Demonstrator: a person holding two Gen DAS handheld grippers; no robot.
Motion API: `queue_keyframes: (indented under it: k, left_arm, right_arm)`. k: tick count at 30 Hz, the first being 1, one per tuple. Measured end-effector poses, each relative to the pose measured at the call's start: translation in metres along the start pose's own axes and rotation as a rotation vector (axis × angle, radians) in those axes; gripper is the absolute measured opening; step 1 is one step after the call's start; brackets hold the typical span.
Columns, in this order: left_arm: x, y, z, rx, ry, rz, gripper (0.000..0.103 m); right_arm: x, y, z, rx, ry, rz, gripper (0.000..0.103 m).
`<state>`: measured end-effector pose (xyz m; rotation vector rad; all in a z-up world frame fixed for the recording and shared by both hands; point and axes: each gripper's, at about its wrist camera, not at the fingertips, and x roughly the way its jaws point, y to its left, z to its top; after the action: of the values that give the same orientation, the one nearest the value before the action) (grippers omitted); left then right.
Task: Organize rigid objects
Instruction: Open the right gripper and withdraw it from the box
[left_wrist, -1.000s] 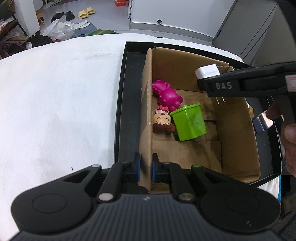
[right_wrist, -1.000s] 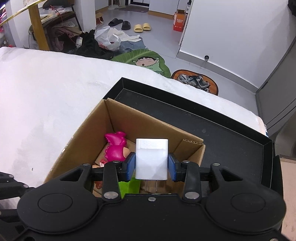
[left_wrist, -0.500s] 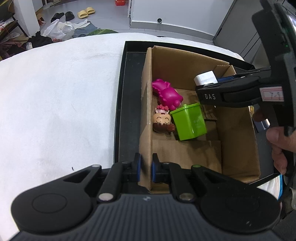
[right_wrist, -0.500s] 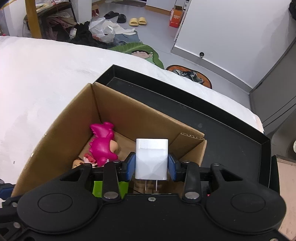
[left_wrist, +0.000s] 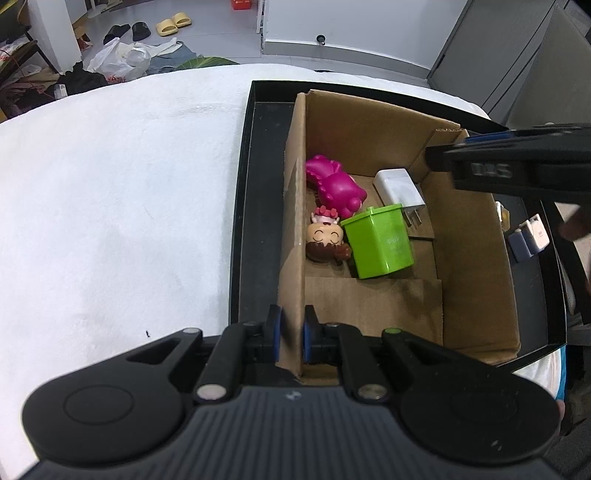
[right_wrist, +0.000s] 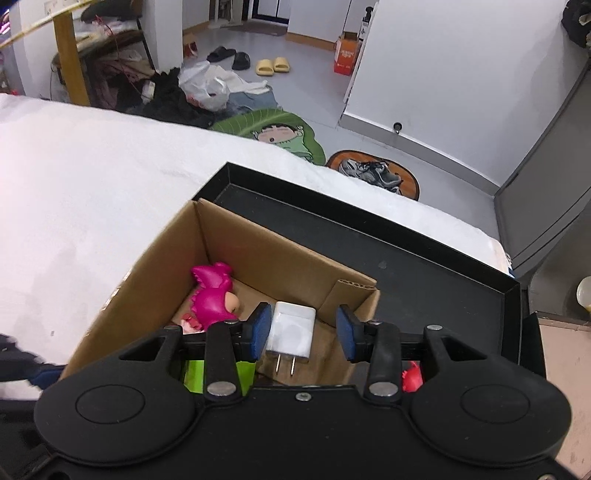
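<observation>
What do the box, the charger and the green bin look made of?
Box: corrugated cardboard, matte brown, fluting visible at a cut edge. Charger: smooth white plastic, apparently, with metal prongs. Green bin: likely hard plastic, slightly glossy, moulded rim.

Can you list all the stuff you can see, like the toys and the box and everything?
Brown cardboard box: one, standing in the tray.
Black shallow tray: one, on the white cloth.
White cloth-covered table: one, under the tray.
White plug-in charger block: one, lying in the box, prongs showing.
Magenta plastic dinosaur-like toy: one, in the box by its left wall.
Smiling brown-haired doll head: one, in the box beside the green tub.
Lime green plastic tub: one, in the box.
Small blue-and-white object: one, in the tray right of the box.
Left gripper: jaws shut on the box's near wall.
Right gripper: jaws opening, charger released below them.
</observation>
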<state>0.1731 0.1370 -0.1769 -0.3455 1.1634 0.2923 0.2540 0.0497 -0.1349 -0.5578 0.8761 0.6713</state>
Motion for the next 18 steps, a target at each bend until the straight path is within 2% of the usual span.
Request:
queue_keyframes:
  k: [18]
  left_arm:
    - [0.0,-0.001,-0.001,0.004,-0.003,0.009,0.01]
  right_arm:
    - [-0.036,-0.04,-0.025,0.044,0.0,-0.053,0.042]
